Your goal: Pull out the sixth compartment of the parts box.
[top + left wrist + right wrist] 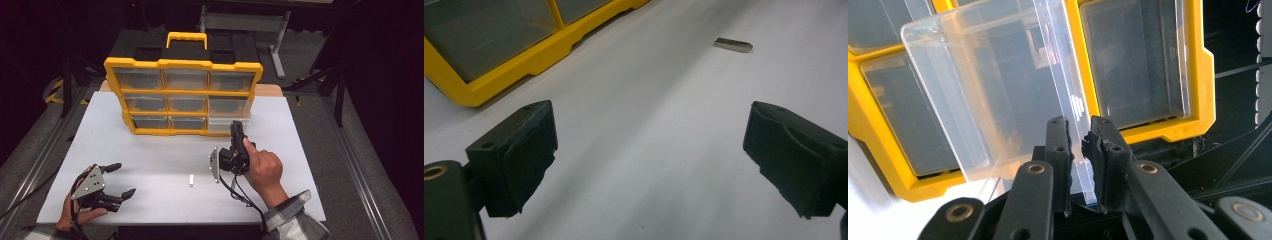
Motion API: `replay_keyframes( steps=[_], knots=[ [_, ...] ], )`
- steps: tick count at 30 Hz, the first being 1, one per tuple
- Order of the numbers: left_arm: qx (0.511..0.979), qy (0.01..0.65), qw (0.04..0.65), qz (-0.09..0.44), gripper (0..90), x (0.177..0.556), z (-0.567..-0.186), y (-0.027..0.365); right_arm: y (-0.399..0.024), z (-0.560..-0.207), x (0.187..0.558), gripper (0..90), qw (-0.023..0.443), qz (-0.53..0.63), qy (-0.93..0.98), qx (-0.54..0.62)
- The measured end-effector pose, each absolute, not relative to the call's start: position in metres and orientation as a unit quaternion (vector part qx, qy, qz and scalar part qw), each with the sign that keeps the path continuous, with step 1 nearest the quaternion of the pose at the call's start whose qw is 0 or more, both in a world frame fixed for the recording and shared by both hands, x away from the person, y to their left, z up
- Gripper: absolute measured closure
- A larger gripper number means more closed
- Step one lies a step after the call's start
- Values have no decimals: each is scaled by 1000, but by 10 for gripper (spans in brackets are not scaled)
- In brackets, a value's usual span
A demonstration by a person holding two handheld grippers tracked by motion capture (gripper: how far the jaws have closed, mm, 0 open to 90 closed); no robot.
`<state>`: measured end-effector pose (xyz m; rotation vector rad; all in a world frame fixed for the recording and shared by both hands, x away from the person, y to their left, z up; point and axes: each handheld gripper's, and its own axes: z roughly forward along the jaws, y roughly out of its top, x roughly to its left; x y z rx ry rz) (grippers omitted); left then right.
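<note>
A yellow organizer with several clear drawers stands upright at the back of the white table. Its bottom right clear drawer is pulled partway out of the frame. My right gripper is shut on that drawer; in the right gripper view the drawer's thin clear wall runs between the two pads of the gripper. A small pale metal piece lies loose on the table. My left gripper rests at the table's front left, wide open with nothing between its jaws, and the piece lies well beyond the gripper.
The organizer's yellow frame sits off to the left ahead of the left gripper. A black carry case top with a yellow handle rises behind the drawers. Dark floor and metal rails flank the table.
</note>
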<state>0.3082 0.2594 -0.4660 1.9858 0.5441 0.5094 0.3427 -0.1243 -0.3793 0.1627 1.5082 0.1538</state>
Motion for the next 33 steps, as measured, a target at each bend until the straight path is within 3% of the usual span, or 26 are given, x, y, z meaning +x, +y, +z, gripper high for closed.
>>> replay_keyframes(
  steps=[10,19,27,33],
  knots=[
    [817,223,488,210,83,308,-466,260,-127,-378,343,767,719,85,685,79],
    [817,224,487,212,83,308,-466,260,-131,-373,340,703,675,157,714,101],
    [816,225,488,215,82,307,-466,260,-146,-375,335,607,588,298,735,161],
    [815,223,489,218,82,307,-465,260,-155,-384,335,481,517,369,749,187]
  ],
)
